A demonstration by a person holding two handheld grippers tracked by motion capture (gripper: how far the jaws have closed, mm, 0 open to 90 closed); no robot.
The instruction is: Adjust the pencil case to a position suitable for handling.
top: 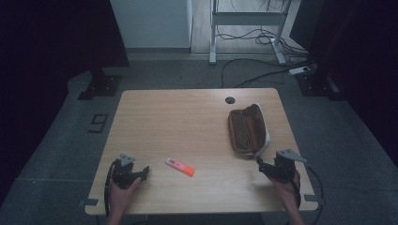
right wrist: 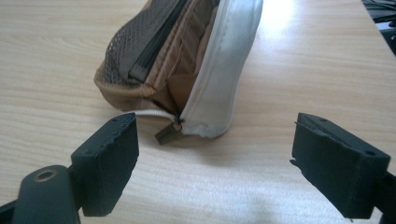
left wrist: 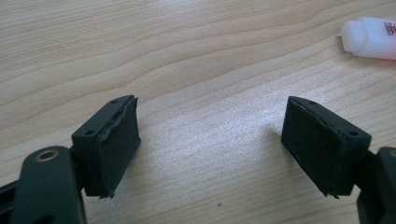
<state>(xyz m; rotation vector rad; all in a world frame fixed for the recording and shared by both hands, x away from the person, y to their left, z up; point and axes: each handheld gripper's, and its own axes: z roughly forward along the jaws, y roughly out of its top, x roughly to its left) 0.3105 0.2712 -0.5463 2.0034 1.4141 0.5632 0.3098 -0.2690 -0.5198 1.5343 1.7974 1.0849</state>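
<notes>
Tongs on both sides are resting released near the worktop's (top: 155, 108) front edge: the left tongs (top: 143, 171) are pointing toward the pink-and-orange highlighter (top: 180, 167) lying just beside them, while the right tongs (top: 261, 164) are facing the unzipped brown pencil case (top: 246, 129), probably ready to steady it. Nothing is lying between highlighter and case, and cables are trailing on the floor beyond.

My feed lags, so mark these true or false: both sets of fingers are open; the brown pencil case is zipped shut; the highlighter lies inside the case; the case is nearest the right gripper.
1. Both grippers, left gripper and right gripper, have open fingers: true.
2. The brown fabric pencil case with white lining is zipped shut: false, it lies unzipped and open.
3. The pink-and-orange plastic highlighter lies inside the case: false, it lies on the wooden table.
4. The case is nearest the right gripper: true.
</notes>
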